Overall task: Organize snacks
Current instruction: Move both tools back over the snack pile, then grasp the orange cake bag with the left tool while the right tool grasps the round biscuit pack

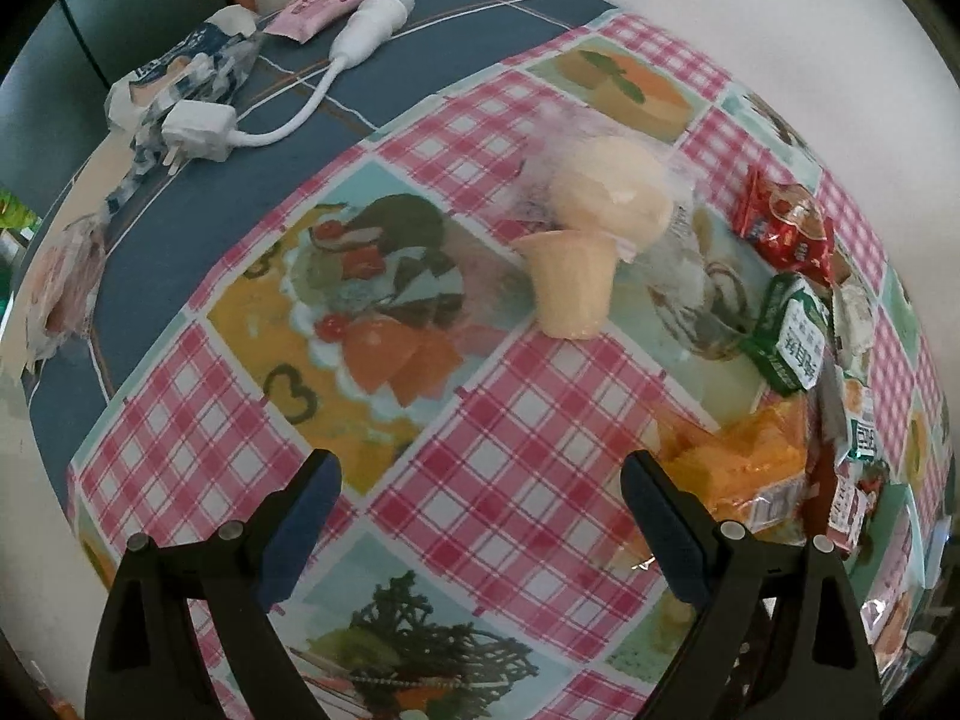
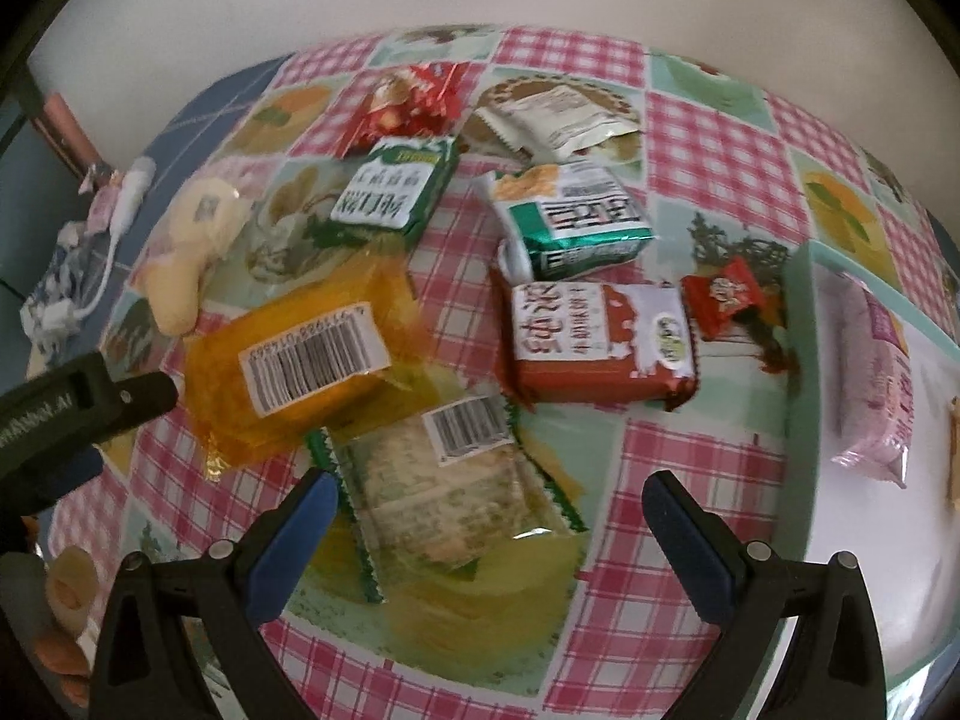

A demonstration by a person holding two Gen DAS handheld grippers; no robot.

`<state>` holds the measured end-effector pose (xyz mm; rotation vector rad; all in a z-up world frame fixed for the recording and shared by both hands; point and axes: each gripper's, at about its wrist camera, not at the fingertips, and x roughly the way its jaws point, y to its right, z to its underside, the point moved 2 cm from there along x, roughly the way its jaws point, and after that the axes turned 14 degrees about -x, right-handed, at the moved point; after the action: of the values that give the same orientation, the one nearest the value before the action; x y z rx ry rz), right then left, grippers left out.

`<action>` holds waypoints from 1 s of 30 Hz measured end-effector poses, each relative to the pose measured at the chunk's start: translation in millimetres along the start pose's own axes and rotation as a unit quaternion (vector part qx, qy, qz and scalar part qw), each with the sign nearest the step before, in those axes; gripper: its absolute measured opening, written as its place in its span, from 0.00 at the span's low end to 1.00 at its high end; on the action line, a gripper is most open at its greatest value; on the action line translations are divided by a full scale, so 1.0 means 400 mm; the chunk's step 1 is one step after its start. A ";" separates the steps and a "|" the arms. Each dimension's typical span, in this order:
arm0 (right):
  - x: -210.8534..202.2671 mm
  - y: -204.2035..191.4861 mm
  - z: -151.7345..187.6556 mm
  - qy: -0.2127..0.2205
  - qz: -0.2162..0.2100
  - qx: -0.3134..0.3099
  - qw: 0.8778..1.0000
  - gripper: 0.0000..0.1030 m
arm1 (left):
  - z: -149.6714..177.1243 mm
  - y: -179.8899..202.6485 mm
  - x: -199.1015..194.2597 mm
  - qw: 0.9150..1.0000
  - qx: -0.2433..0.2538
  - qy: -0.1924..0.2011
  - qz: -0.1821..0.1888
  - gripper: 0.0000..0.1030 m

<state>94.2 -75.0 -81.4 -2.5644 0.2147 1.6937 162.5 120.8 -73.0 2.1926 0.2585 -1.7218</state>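
Broadly, a worktop (image 2: 708,120) under a pink-checked cloth with fruit pictures, meeting a blue cloth (image 1: 420,42) toward the far left edge. At the right edge, a pale tray with a mint rim (image 2: 798,324), holding a pink wrapped pack (image 2: 882,384) against its near wall.

Between cloth edge and tray, a loose cluster of snacks, most touching or overlapping:
- Orange clear-wrapped pack (image 2: 288,360) with a barcode label, lying flat at the left of the heap, tip of the left claw just beside it.
- Pale wafer-like pack with green zigzag ends (image 2: 444,492), overlapping the orange pack's near corner, directly ahead of the right claw.
- Brown-red box-shaped pack (image 2: 600,348) in the middle, white lettering.
- Green-and-white pack (image 2: 396,195) and teal-and-white pack (image 2: 570,222) side by side behind it.
- Red crinkled bag (image 2: 408,102) and cream sachet (image 2: 558,114) farthest back.
- Cream jelly cup (image 1: 573,282) on its side, touching a clear bag with a pale round bun (image 1: 612,192), left of the heap.
- Small red sweet (image 2: 723,294), apart from the rest, close to the tray rim.

Left claw (image 1: 480,510) released, jaws wide, nothing between them, over bare check cloth with free room ahead as far as the cup. Right claw (image 2: 489,516) likewise spread wide and empty, hovering at the near edge of the heap; open cloth between it and the tray.

On the blue cloth, well apart: white charger and cable (image 1: 198,132), crumpled blue-white wrapper (image 1: 180,72).
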 end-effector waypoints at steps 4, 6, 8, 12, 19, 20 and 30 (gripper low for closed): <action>0.028 -0.019 -0.004 -0.011 0.000 -0.007 1.000 1.00 | -0.005 -0.004 0.001 1.000 0.002 -0.001 0.002 0.92; 0.038 -0.026 -0.006 -0.013 0.005 -0.010 1.000 1.00 | -0.007 -0.006 0.000 1.000 0.003 0.001 0.002 0.92; 0.047 -0.032 -0.011 -0.013 0.010 -0.012 1.000 1.00 | -0.009 -0.009 -0.002 1.000 0.004 0.002 0.001 0.92; 0.052 -0.020 -0.016 -0.011 0.012 -0.005 1.000 0.99 | -0.002 -0.007 -0.016 1.000 0.006 0.007 0.001 0.92; 0.034 0.029 -0.011 -0.003 0.012 0.022 1.000 0.87 | 0.007 0.037 -0.052 0.999 0.021 0.017 0.019 0.92; 0.033 0.034 -0.012 -0.002 0.013 0.023 1.000 0.85 | 0.010 0.048 -0.058 0.999 0.026 0.019 0.023 0.92; 0.018 0.103 0.011 -0.001 0.019 0.054 0.998 0.74 | 0.039 0.148 -0.075 0.997 0.037 -0.001 0.069 0.92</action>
<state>87.0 -115.7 -88.8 -2.4963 0.3481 1.6495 161.4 62.2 -38.4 2.2048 0.0427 -1.6826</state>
